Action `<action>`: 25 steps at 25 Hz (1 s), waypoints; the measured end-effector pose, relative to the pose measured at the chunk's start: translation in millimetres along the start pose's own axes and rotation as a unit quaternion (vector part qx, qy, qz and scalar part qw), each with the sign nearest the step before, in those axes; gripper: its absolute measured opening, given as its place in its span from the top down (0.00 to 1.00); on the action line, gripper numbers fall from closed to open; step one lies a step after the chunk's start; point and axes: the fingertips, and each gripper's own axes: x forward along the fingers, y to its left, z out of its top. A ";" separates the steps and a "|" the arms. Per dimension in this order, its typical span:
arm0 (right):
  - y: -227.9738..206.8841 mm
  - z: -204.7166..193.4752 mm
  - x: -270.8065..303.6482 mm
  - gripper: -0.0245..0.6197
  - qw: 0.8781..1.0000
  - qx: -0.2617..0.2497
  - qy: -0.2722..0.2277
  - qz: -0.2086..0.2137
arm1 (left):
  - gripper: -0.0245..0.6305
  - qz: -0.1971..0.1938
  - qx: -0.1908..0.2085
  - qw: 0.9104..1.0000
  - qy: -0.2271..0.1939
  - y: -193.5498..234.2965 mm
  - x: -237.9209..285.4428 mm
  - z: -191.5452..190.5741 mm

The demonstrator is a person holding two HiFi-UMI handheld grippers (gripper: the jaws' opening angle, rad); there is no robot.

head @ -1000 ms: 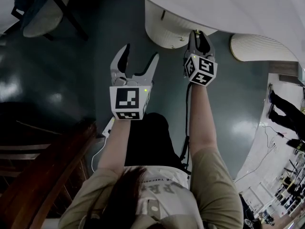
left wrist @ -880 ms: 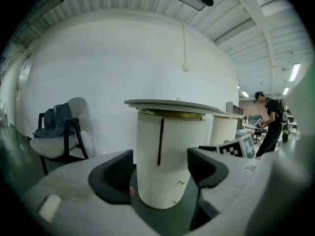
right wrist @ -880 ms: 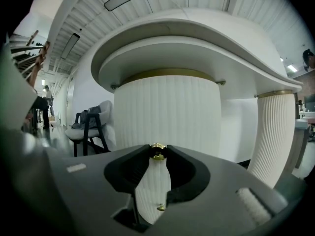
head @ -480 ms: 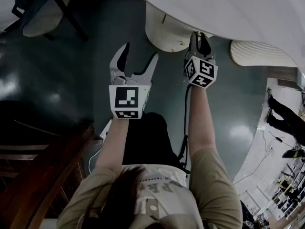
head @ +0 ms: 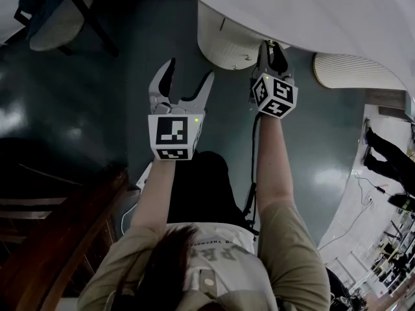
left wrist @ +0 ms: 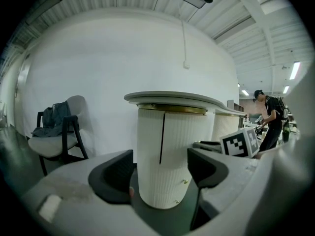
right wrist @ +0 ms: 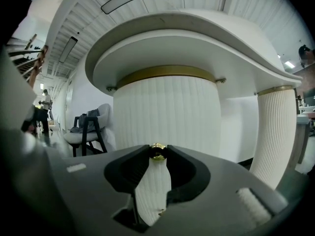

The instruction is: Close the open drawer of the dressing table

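- The right gripper [right wrist: 157,157] is clenched on a small gold knob [right wrist: 157,151]. The two dark jaw tips meet on the knob from both sides.
- This knob sits on the ribbed white drawer [right wrist: 167,112], directly ahead of the claw. A second small knob [right wrist: 160,211] shows lower on the same front.
- From the head view, the right gripper [head: 272,47] reaches the rounded drawer [head: 224,41], which stands out from under the edge of the dressing table [head: 311,11]. How far it is pulled out, I cannot tell.
- The left gripper [head: 190,73] is beside the right one, on its left and a little further back. It is released, with jaws wide apart and nothing between them.
- In its own view, the left gripper [left wrist: 160,168] looks at the same ribbed front from near, without touching it.
- To the right of the claw stands a second ribbed column [right wrist: 278,132] under the table top.
- Far to the left is a chair [left wrist: 54,136] with clothes on it, on the dark floor [head: 78,96].
- A person [left wrist: 268,117] stands in the background on the right.
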 end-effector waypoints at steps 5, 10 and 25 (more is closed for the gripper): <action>0.3 -0.5 2.8 0.78 1.000 0.005 0.000 -0.005 | 0.43 0.001 -0.003 1.000 0.003 2.5 -0.3 -2.4; 1.0 0.8 3.4 0.78 1.000 0.001 -0.002 -0.003 | 0.43 0.002 -0.002 1.000 0.002 5.9 0.4 -1.1; -1.5 -5.6 -14.3 0.78 0.998 0.017 0.050 -0.018 | 0.43 0.009 -0.006 0.999 0.031 -0.4 -24.5 18.6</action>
